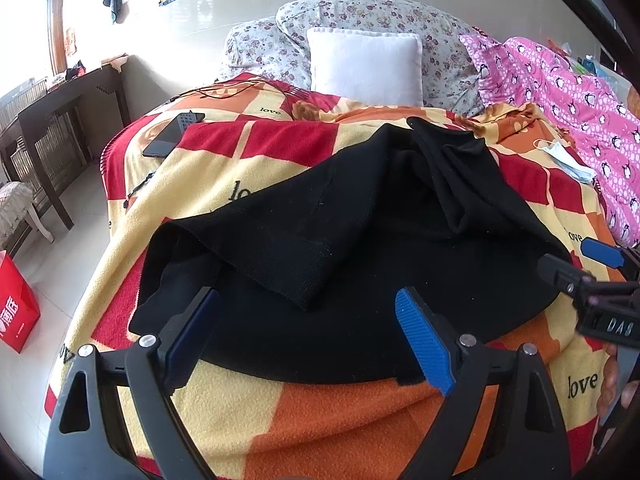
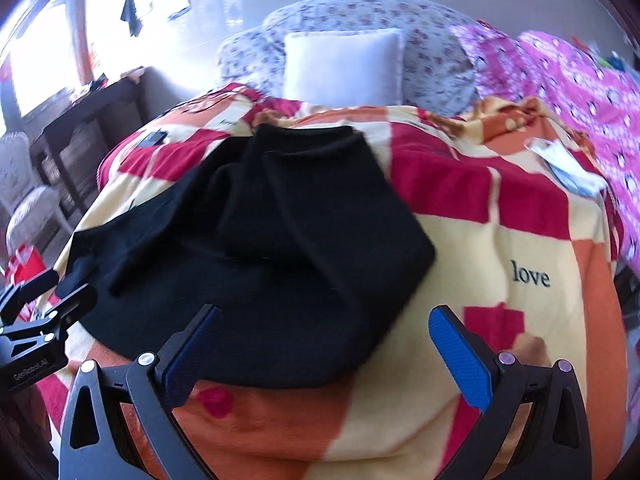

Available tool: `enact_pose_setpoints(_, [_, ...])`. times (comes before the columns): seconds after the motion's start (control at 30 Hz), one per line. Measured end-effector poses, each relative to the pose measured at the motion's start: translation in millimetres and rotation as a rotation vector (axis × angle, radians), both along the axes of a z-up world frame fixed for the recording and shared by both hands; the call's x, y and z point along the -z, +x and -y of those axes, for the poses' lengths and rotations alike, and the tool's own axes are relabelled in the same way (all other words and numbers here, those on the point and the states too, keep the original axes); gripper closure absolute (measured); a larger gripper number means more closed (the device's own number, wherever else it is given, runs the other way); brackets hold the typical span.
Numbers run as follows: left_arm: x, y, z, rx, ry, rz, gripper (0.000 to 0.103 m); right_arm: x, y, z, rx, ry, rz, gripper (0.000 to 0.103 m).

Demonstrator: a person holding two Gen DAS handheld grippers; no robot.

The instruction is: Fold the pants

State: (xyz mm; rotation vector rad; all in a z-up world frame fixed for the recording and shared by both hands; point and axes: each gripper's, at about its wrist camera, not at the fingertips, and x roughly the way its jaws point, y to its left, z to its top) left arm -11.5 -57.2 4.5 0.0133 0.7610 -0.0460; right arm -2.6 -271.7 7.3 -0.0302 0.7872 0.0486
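Black pants [image 1: 340, 264] lie crumpled on a red, yellow and orange checked blanket [image 1: 288, 420] on a bed, one part folded over the rest. My left gripper [image 1: 308, 312] is open and empty, just above the pants' near edge. My right gripper [image 2: 324, 332] is open and empty, over the near right end of the pants [image 2: 256, 248]. The right gripper also shows at the right edge of the left wrist view [image 1: 576, 264]. The left gripper shows at the left edge of the right wrist view [image 2: 52, 292].
A white pillow [image 1: 366, 66] and floral pillows [image 1: 360, 16] lie at the head. A pink quilt [image 1: 568, 96] and a face mask [image 1: 564, 156] lie right. A phone [image 1: 170, 136] lies on the blanket at far left. A dark table [image 1: 52, 128] and red bag [image 1: 16, 308] stand left.
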Motion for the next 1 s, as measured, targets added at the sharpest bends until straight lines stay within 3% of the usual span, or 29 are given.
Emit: enact_pose_setpoints(1.0, [5.9,4.9,-2.6,-0.004,-0.017,-0.023,0.013,6.2,6.6,-27.2,-0.063,-0.011,-0.052,0.001])
